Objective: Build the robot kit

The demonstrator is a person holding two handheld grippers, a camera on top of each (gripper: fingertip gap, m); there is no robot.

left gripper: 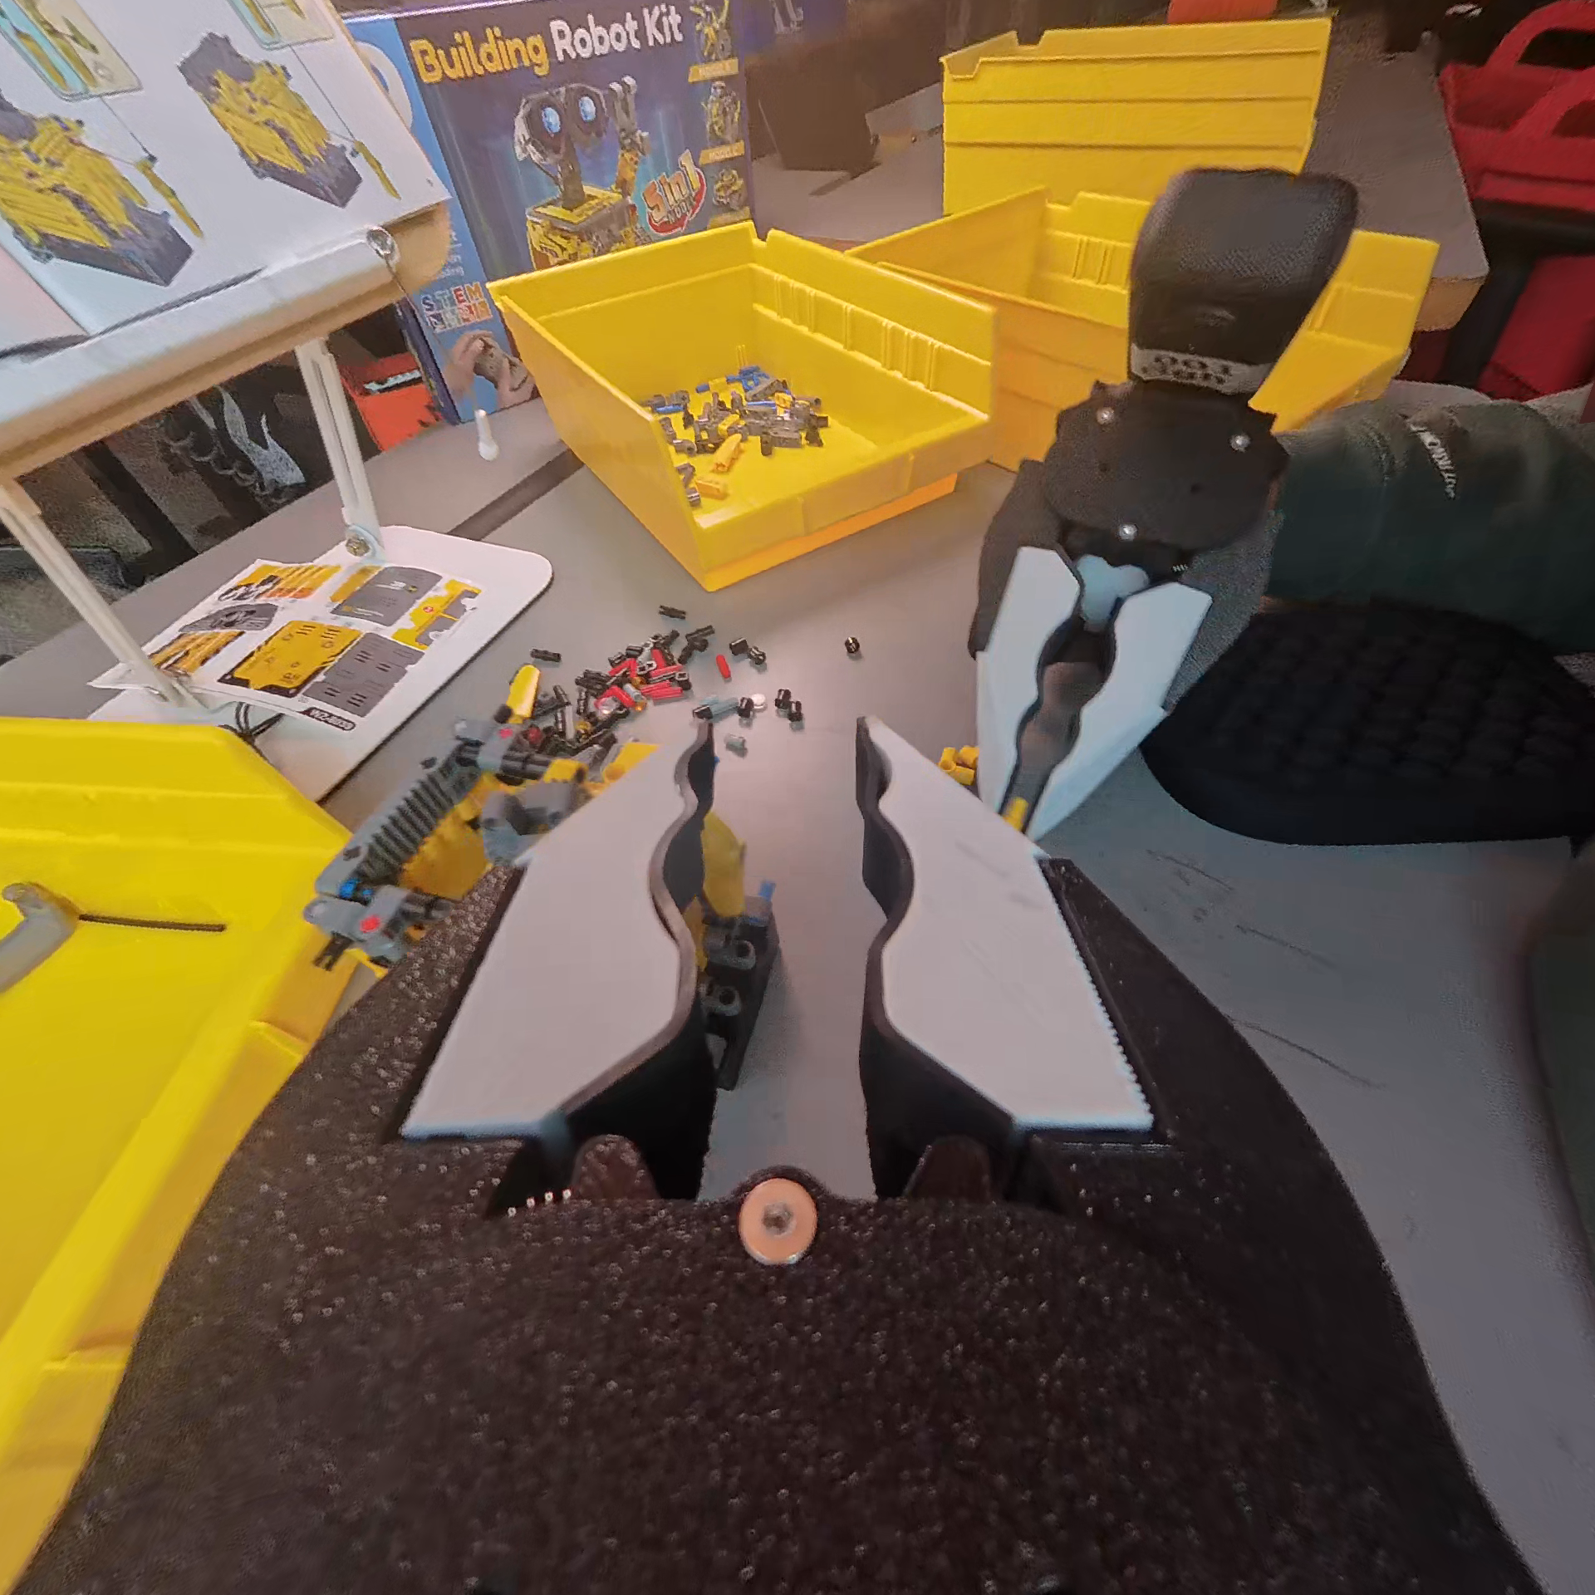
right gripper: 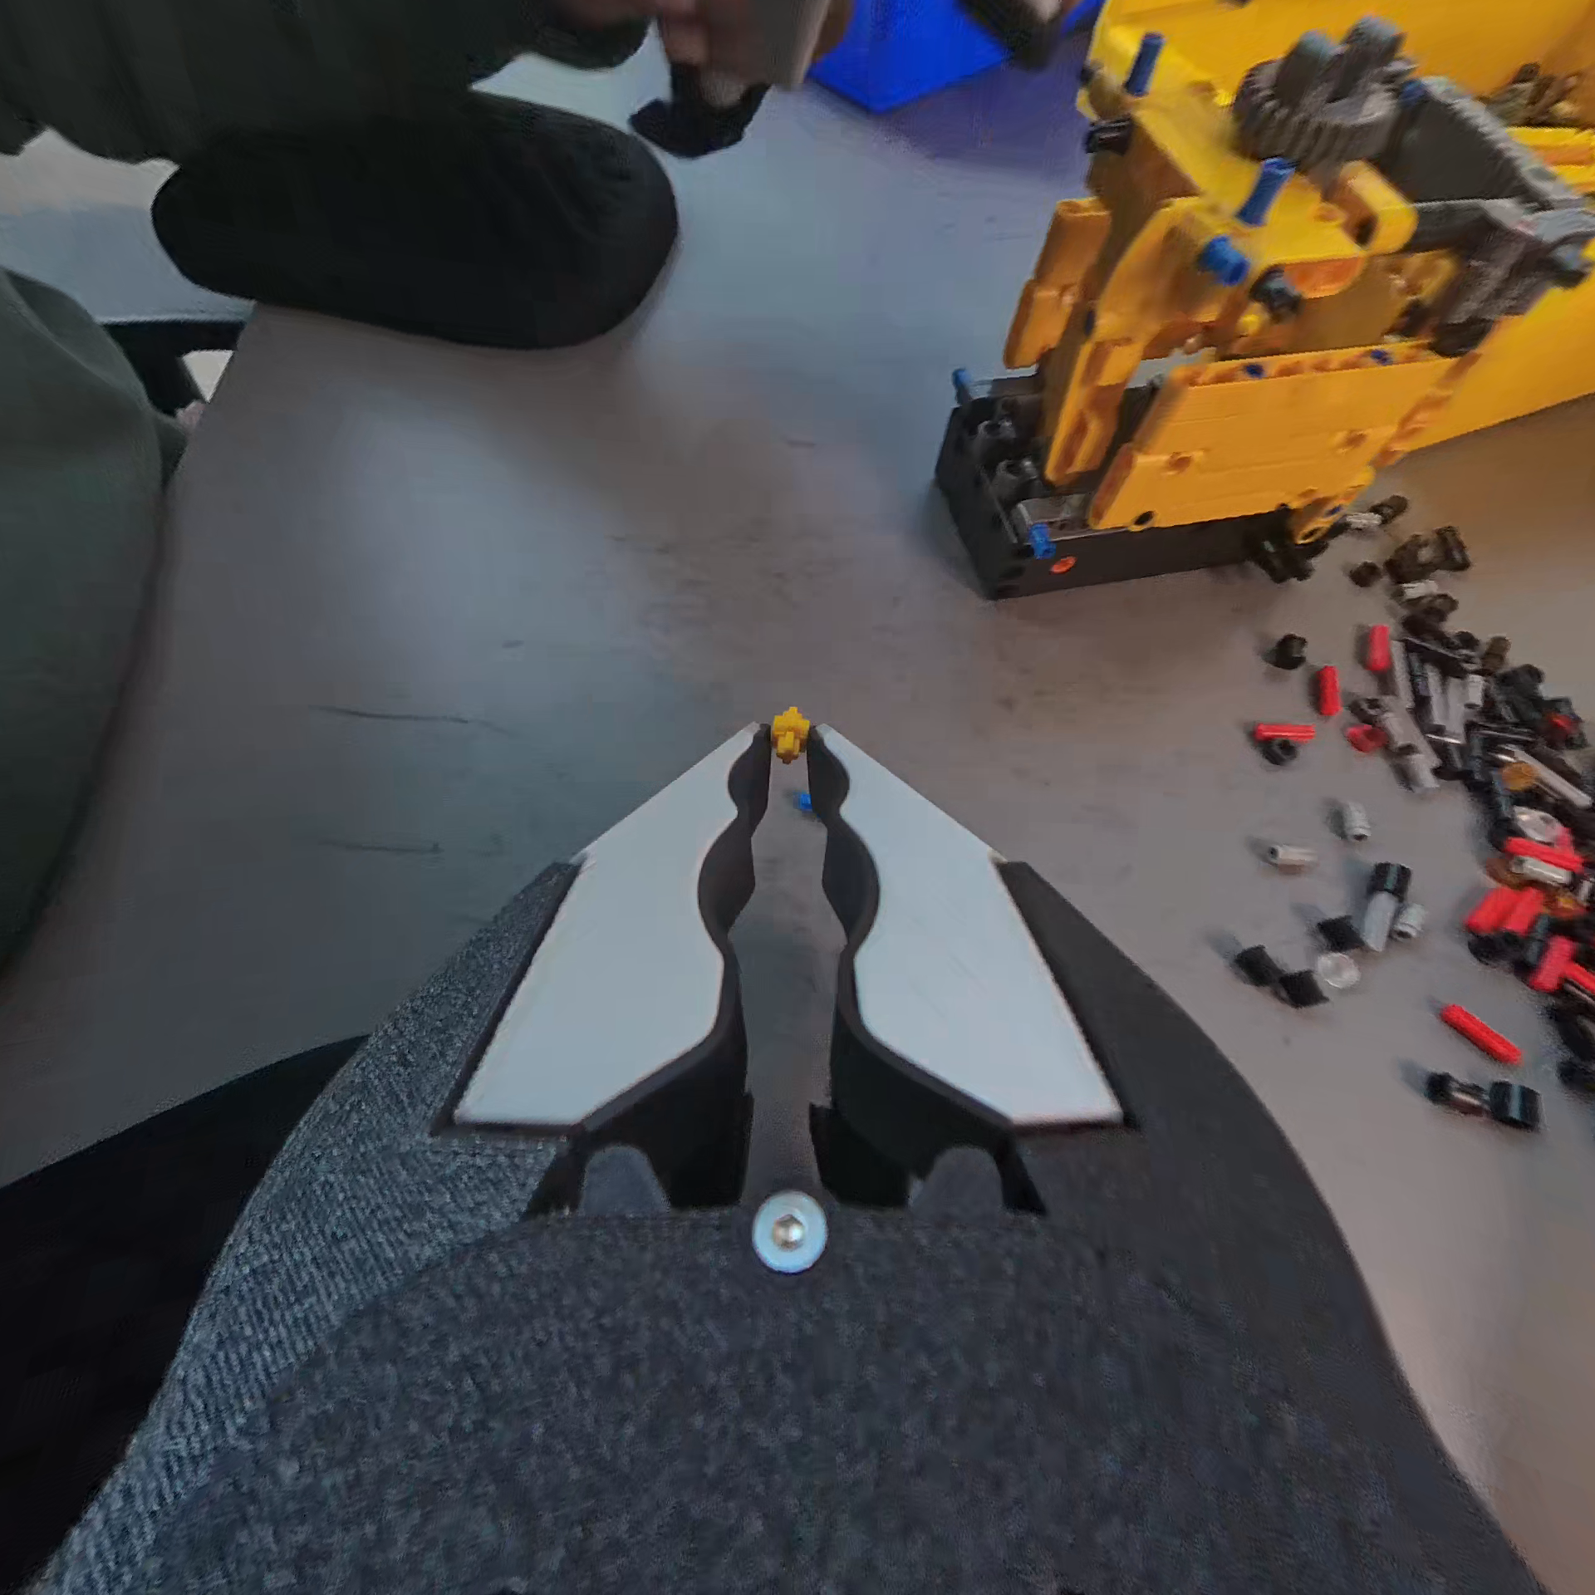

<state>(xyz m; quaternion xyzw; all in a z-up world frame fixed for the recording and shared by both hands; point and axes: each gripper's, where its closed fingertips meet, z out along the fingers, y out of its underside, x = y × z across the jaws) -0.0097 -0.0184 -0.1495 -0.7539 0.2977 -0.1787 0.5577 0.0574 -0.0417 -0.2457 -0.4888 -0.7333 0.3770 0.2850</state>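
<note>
My left gripper [left gripper: 785, 734] is open and empty above the grey table, with a yellow, grey and black brick-built model [left gripper: 431, 829] just under and to the left of its left finger. My right gripper [right gripper: 790, 734] is shut on a small yellow peg [right gripper: 788, 732] held at its fingertips above the table. The right gripper also shows in the left wrist view [left gripper: 1023, 816], tips down near several small yellow pieces [left gripper: 958, 761]. The model shows in the right wrist view [right gripper: 1226, 345] at upper right. A small blue piece [right gripper: 803, 801] lies on the table below the right fingers.
Loose black, red and grey pegs [left gripper: 656, 682] lie scattered, also in the right wrist view [right gripper: 1467, 820]. A yellow bin [left gripper: 863, 345] holds small parts; other yellow bins [left gripper: 129, 863] stand around. An instruction stand [left gripper: 198, 173], a sticker sheet [left gripper: 311, 639], a kit box [left gripper: 570, 129] and a person's sleeve [right gripper: 414, 216] are near. About 12 cm separates my left fingertips from my right.
</note>
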